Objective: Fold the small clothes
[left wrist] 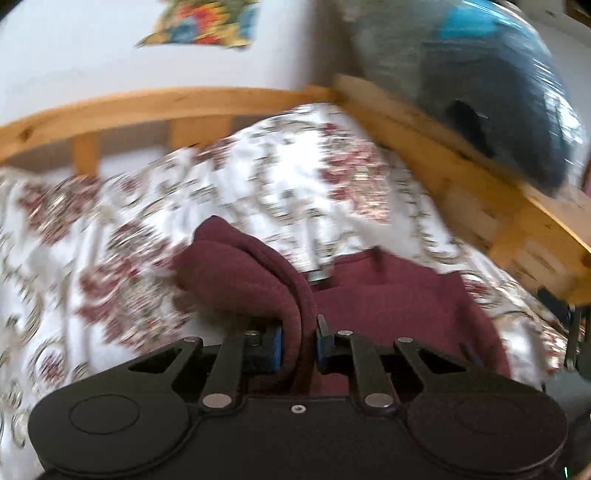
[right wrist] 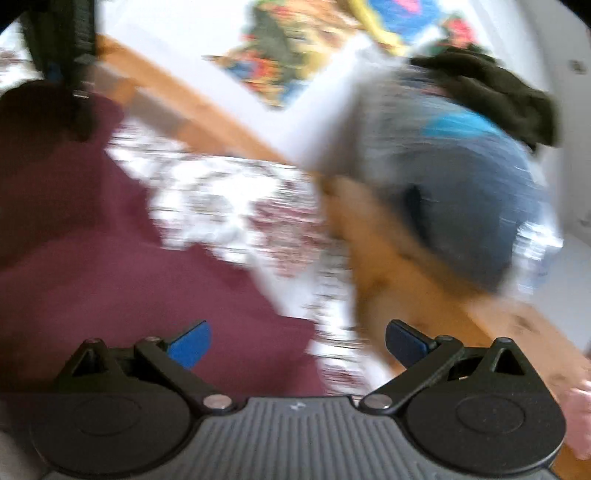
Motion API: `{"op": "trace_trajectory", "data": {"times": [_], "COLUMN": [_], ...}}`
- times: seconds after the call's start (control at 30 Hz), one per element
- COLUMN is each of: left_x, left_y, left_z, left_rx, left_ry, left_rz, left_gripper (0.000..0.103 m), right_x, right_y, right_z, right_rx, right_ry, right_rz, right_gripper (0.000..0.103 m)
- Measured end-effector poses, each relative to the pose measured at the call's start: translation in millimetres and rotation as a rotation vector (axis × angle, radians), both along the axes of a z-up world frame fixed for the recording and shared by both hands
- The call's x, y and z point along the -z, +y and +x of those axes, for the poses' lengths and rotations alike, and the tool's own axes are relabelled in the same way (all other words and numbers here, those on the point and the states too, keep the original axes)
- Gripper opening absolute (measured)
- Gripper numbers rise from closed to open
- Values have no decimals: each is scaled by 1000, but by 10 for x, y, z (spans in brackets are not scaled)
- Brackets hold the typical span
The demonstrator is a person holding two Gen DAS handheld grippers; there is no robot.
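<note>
A small maroon garment [left wrist: 388, 306] lies on a floral bedspread [left wrist: 221, 192]. My left gripper [left wrist: 299, 345] is shut on a bunched fold of the maroon garment, which rises between its blue pads and flops over to the left. In the right wrist view the same garment [right wrist: 110, 266] spreads over the left half of the frame. My right gripper [right wrist: 298, 345] is open and empty, hovering over the garment's right edge and the bedspread [right wrist: 240, 210]. The left gripper [right wrist: 70, 66] shows at the top left of that view. Both views are motion-blurred.
A wooden bed frame [left wrist: 461, 177] runs along the back and right. A pile of blue and grey clothes [left wrist: 498, 92] sits on its corner, also in the right wrist view [right wrist: 461, 206]. A colourful cloth [left wrist: 199, 22] hangs on the white wall.
</note>
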State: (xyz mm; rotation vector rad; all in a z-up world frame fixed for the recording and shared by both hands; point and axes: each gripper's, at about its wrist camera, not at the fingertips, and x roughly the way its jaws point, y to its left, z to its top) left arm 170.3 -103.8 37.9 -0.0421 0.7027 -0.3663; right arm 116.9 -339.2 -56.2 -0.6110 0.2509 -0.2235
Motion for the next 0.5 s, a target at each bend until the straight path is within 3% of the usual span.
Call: {"op": "trace_trajectory", "data": {"times": [0.2,0.33,0.5], "left_x": [-2,264,489], "left_y": [-706,-1044,-1126], "left_z": [-95,-212,-291], "left_rx": [201,292,297], "left_ry": [-25,9,49], "left_rz": [26,77,105], "left_gripper": [17,17,18], "right_x": [-45,-18,-2], "right_y": [-680,-765,-727], "right_z": [218,186,198], "right_rx": [237,251,227], "right_ry": [62,61,66], "right_rz": [158,175,166], "right_gripper": [103,103,103]}}
